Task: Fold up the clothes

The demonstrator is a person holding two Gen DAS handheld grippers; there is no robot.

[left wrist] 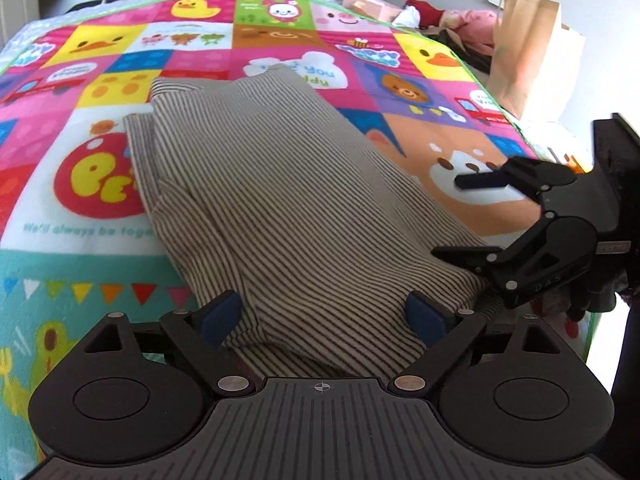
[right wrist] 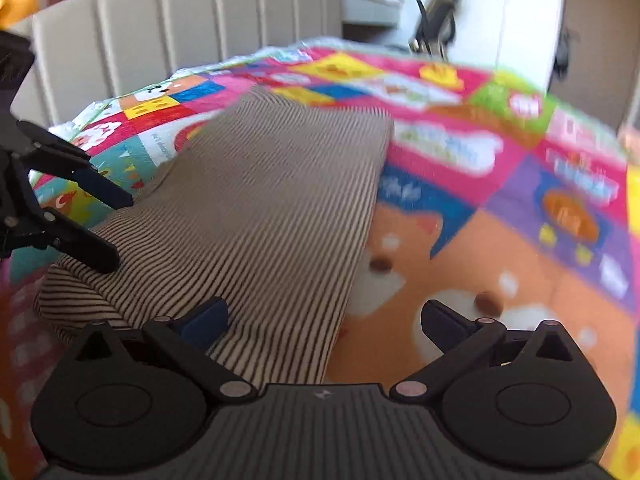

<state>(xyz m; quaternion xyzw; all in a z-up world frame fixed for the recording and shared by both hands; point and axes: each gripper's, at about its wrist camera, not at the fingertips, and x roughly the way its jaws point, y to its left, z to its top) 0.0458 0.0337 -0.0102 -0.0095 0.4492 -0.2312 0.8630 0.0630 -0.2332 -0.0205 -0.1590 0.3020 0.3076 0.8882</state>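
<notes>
1. Striped garment (left wrist: 280, 200) lies folded into a longish stack on the cartoon play mat (left wrist: 440, 92), layers showing along its left edge. Mat seems to cover a bed with a padded headboard (right wrist: 180, 36).
2. Long axis in the left wrist view: near end at 6 o'clock between the fingers, far end at about 11 o'clock.
3. Left gripper (left wrist: 324, 316): jaws spread wide, blue pads either side of the near end of the cloth, nothing pinched. Cloth dead ahead at 12 o'clock, right at the fingertips.
4. Right gripper (right wrist: 326, 320): jaws also spread, holding nothing. The garment's long right edge runs between its fingers; left pad over the cloth, right pad over bare mat. Bulk of the cloth sits at 10–11 o'clock from it.
5. In the left view the right gripper comes in from 3 o'clock, lower finger over the garment's near right corner. Touching or just above: cannot tell.
6. Both are at the near end. Left is centred on it, so left is nearer the bulk; right sits on the edge.
7. Stage: fits a fold just laid down and let go, or a half-folded stack about to be gripped for another fold. Cannot settle which.
8. Writing: mat reads "We'll always be toge…" (left wrist: 88, 229), cut off by the cloth; "you" (left wrist: 316, 70) on a white panel; "DAS" (left wrist: 549, 287) on the right gripper body. Brown paper bag (left wrist: 532, 52) past the mat at 1 o'clock, no legible print. Right view too blurred to read.
</notes>
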